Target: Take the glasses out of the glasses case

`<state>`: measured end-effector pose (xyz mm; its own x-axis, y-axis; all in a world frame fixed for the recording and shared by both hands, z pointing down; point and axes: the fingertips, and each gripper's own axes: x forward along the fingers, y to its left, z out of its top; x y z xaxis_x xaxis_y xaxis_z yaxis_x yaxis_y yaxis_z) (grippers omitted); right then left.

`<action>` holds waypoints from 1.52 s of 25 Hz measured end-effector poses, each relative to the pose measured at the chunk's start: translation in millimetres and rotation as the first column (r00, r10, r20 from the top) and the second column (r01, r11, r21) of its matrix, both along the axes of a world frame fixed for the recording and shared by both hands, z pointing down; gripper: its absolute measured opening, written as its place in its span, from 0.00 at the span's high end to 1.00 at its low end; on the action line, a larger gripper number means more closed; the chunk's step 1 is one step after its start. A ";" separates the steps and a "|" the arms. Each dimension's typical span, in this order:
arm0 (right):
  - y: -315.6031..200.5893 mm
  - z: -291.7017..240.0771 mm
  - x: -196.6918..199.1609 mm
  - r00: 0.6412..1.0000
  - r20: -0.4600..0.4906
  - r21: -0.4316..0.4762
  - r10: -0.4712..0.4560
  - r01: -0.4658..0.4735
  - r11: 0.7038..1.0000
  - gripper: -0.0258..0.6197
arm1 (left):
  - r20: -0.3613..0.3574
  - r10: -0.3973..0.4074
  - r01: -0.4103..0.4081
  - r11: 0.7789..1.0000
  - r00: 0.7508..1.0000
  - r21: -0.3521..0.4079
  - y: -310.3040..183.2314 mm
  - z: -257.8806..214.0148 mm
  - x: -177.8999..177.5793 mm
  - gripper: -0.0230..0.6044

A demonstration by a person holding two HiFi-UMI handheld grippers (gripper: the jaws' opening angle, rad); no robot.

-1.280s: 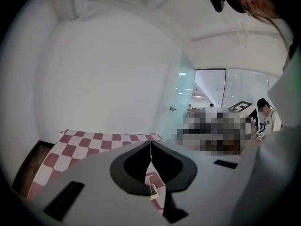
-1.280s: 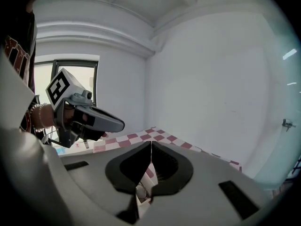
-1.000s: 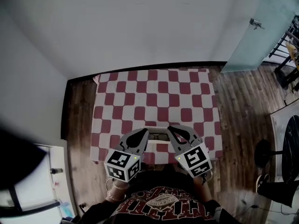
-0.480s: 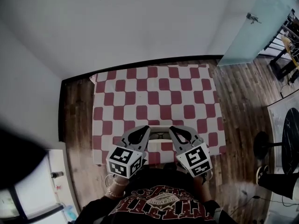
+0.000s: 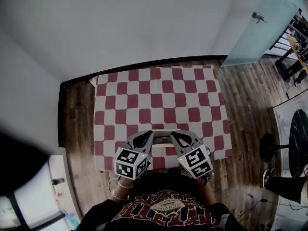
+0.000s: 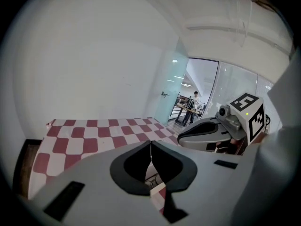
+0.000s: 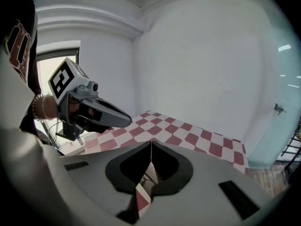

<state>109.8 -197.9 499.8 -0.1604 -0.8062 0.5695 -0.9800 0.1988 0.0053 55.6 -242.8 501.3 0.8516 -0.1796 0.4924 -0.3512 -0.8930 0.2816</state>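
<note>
Fingers [image 6: 96, 171] of the left gripper [image 5: 149, 134] are seen pressed together tip to tip, with nothing clamped between them. The right gripper [image 5: 173, 133] is closed and empty in the same way. Both are held low over the near edge of the bench [image 5: 159, 90], one at each end of the white glasses case [image 5: 164, 131], which lies between their tips. Something dark is made out inside the case, probably the glasses, though it is too small to be sure. Over the last second little has been altered: the two grippers have only been drawn slightly closer in, and no grasp has been made. The glasses are therefore judged not yet taken out, and the fingers must be opened before anything can be gripped. Farther off, the checked cloth is bare, and a glass door [image 5: 260, 28] is seen beyond
</note>
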 end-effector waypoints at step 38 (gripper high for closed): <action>-3.4 130.8 -29.6 0.952 -0.140 -0.343 -0.274 0.213 0.915 0.93 | 0.134 -0.001 0.018 0.991 0.991 -0.131 20.0 86.6 -25.2 0.95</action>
<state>80.2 -201.2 630.6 -0.1980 -0.5246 0.8280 -0.8892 0.4515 0.0735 30.5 -222.8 587.9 0.7755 -0.1135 0.6210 -0.4017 -0.8476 0.3466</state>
